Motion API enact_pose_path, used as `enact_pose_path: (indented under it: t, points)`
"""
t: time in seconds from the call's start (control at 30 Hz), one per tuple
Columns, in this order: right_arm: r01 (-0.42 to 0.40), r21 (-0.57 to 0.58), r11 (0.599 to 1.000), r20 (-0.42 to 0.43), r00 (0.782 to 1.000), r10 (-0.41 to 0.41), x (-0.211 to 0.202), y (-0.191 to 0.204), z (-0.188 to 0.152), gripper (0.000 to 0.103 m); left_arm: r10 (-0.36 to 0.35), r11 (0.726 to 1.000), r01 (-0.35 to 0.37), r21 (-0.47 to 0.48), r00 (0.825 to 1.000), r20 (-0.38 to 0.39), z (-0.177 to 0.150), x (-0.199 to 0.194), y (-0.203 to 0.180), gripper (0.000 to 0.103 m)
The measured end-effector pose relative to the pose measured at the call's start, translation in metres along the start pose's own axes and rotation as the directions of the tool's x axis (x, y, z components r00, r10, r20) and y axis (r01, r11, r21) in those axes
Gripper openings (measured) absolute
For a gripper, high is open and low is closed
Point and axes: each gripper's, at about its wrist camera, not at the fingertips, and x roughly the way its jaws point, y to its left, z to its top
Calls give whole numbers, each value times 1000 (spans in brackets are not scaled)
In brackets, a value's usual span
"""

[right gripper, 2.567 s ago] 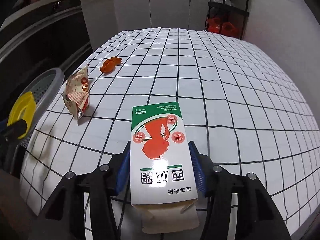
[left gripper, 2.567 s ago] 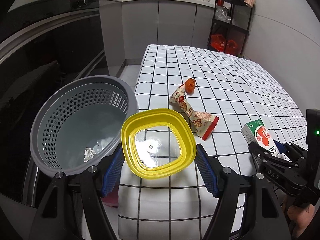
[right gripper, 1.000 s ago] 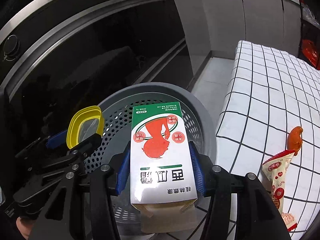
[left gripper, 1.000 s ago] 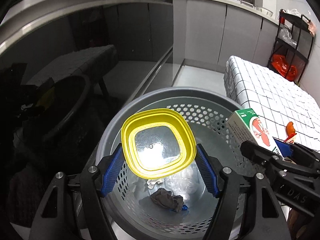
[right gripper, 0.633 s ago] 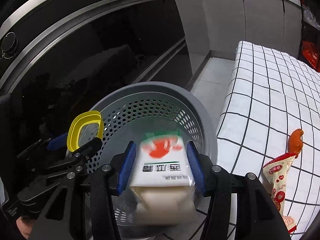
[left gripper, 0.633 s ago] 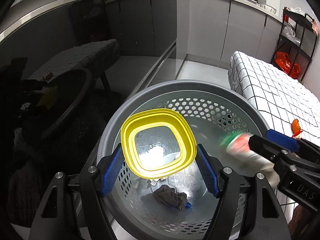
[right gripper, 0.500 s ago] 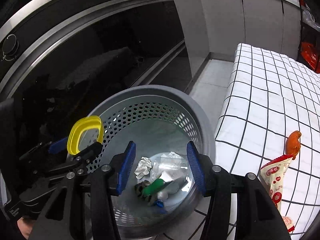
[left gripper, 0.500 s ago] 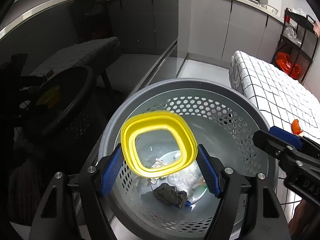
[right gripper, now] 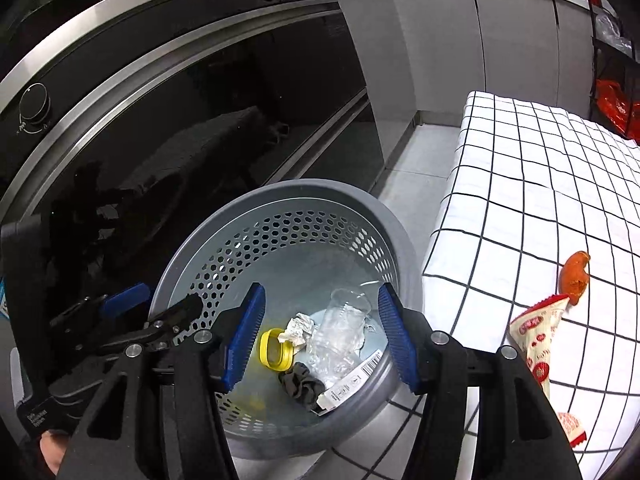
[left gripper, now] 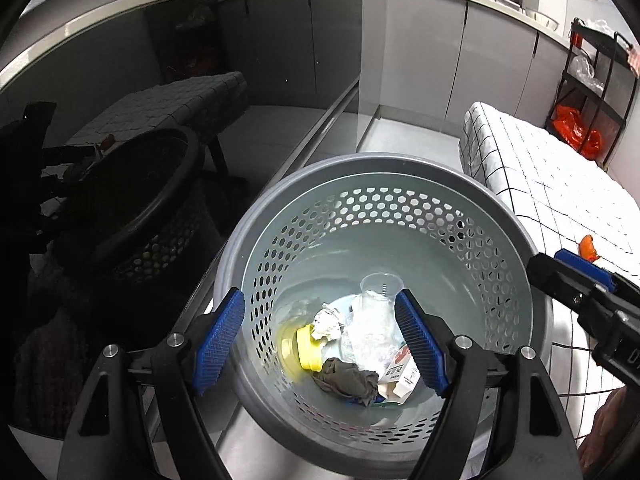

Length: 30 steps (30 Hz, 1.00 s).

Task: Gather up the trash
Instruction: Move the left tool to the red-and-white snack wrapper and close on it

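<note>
A grey perforated trash basket (left gripper: 400, 168) stands beside the table; it also shows in the right wrist view (right gripper: 304, 190). In it lie a yellow lid (left gripper: 309, 347), a milk carton (left gripper: 400, 376), crumpled paper (left gripper: 326, 322), clear plastic (left gripper: 374, 320) and a dark rag (left gripper: 346, 376). The lid (right gripper: 275, 349) and carton (right gripper: 348, 386) also show in the right wrist view. My left gripper (left gripper: 320, 346) is open and empty above the basket. My right gripper (right gripper: 320, 340) is open and empty above it too. A snack wrapper (right gripper: 538, 340) and orange peel (right gripper: 576, 272) lie on the table.
The checked tablecloth (right gripper: 540, 184) covers the table right of the basket. A dark glass oven front (right gripper: 180, 120) rises behind the basket. A black rack with red bags (left gripper: 588, 92) stands at the far wall. Grey cabinets (left gripper: 440, 52) line the back.
Both grippers carried their items from the table to above the basket and opened. The carton dropped in from the right gripper, then the yellow lid from the left; both now lie at the bottom.
</note>
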Motion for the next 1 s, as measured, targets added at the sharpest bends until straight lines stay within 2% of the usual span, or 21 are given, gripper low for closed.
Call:
enact_pose_path:
  t: [0.17, 0.57, 0.8, 1.0]
  points:
    - [8, 17, 1000, 26, 1000, -9, -16, -5, -9, 61, -10, 1000, 10, 4, 1000, 19, -1, -12, -2, 77]
    - [94, 57, 994, 112, 989, -100, -80, -39, -41, 64, -71, 997, 69, 36, 996, 49, -14, -44, -30, 81]
    - [164, 86, 983, 182, 967, -177, -127, -64, -54, 68, -114, 992, 110, 59, 991, 66, -18, -61, -50, 84]
    - [251, 106, 962, 203, 942, -268, -155, -87, -65, 72, -156, 984, 148, 96, 985, 76, -21, -72, -75, 85]
